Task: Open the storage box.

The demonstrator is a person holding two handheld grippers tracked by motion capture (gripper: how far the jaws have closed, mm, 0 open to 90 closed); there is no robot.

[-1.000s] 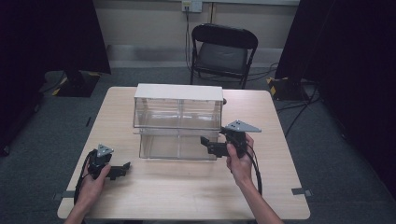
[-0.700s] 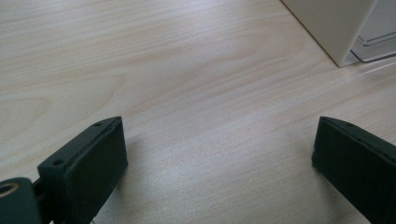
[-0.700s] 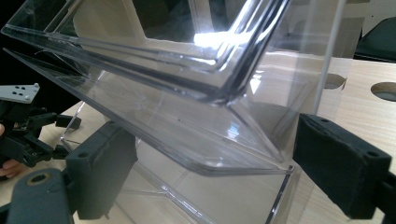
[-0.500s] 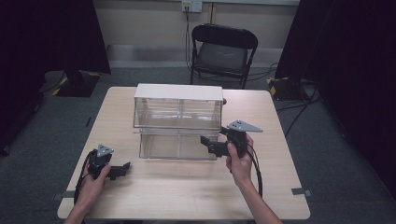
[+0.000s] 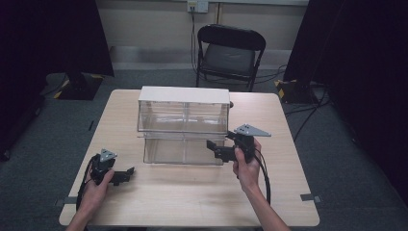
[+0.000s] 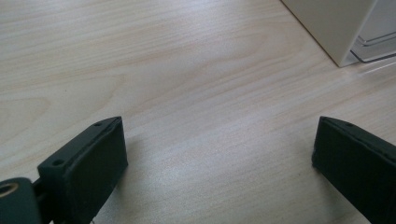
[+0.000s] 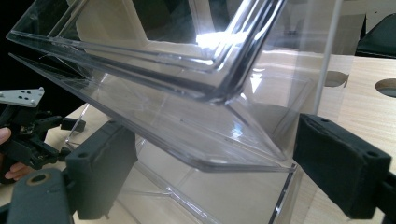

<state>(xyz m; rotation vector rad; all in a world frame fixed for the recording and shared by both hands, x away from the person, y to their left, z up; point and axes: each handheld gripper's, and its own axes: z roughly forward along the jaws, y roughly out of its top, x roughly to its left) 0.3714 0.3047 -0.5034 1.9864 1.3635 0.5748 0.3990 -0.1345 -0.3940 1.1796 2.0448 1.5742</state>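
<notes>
Drawer unit (image 5: 183, 126): a clear plastic two-tier cabinet with a cream top, standing mid-table on the wooden table (image 5: 192, 192), its front facing the person.
Lower drawer (image 7: 205, 140): the bottom tier; in the right gripper view its clear front lip juts out between the jaws, at the right end of the front.
Right gripper (image 5: 217, 150): held at the lower drawer's right front corner, jaws spread wide either side of the lip, not yet pinching it.
Left gripper (image 5: 126, 174): resting low on the table, well left and in front of the unit, jaws wide and empty.
Step in hand: likely lining up a grip on the drawer front.
Next move: probably closing squarely on the thin, slippery lip, then pulling straight towards the person.
</notes>
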